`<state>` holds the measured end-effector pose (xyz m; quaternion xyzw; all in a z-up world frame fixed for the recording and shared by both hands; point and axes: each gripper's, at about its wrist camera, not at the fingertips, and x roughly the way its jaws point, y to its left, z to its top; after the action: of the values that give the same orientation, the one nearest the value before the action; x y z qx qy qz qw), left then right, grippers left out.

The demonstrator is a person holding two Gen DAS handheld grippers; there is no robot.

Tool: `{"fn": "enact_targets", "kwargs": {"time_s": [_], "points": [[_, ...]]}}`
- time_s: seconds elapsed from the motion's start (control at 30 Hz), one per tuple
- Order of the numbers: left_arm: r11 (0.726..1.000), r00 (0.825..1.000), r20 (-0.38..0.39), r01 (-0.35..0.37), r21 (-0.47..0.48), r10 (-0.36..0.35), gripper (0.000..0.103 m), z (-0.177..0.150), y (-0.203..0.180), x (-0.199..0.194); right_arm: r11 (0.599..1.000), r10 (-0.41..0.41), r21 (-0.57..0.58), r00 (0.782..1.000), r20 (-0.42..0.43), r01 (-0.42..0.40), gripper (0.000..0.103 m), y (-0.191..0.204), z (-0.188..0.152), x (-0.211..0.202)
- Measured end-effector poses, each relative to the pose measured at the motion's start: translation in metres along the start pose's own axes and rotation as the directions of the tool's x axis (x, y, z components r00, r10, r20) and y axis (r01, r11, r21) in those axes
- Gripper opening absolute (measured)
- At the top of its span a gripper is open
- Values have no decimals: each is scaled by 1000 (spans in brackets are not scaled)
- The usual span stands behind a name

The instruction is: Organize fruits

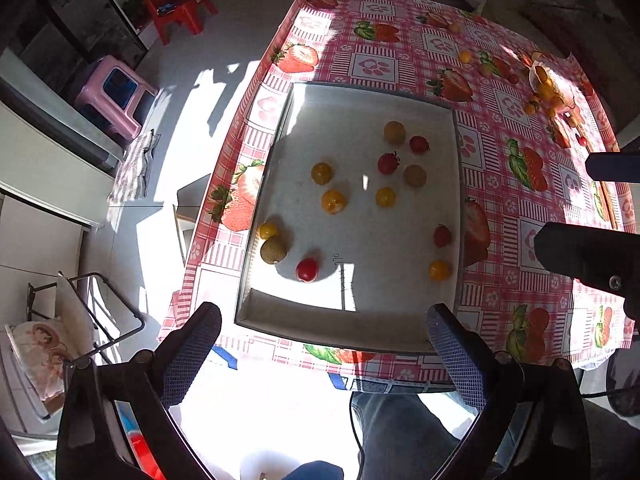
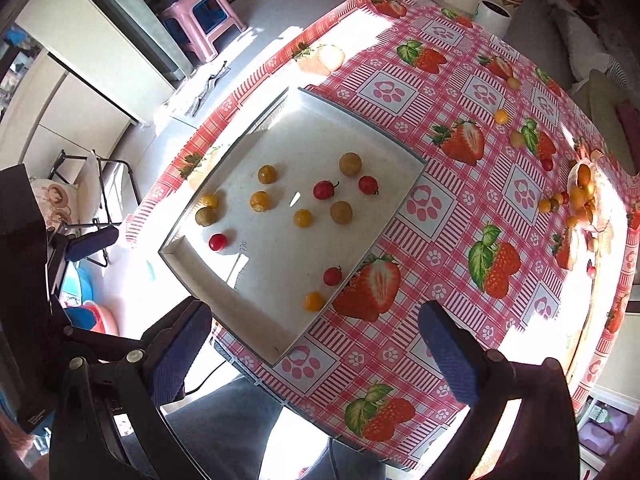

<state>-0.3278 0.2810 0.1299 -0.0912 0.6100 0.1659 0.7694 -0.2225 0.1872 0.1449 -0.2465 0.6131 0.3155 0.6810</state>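
Note:
A white rectangular tray lies on the strawberry tablecloth and holds several small red, yellow and greenish fruits, such as a red one. The tray also shows in the right wrist view. A pile of loose small fruits lies at the far right of the table, also in the right wrist view. My left gripper is open and empty, above the tray's near edge. My right gripper is open and empty, above the table's near edge right of the tray.
The pink checked tablecloth covers the table. A pink stool and red chair stand on the floor to the left. A folding rack stands near left. A white bin sits beyond the table.

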Motion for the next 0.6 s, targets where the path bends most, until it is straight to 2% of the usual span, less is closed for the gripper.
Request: {"fn": "enact_targets", "kwargs": {"time_s": [0.27,0.6], "points": [[999,998,53,-40,4,39,103,3,-1,-28,999,-23,-28,999,30,24,103,0,1,-17],[998,995,79,-59,34,56,103,6,-10,-40,997,-43,-62,997,60,47,103,2,5,-31]]}}
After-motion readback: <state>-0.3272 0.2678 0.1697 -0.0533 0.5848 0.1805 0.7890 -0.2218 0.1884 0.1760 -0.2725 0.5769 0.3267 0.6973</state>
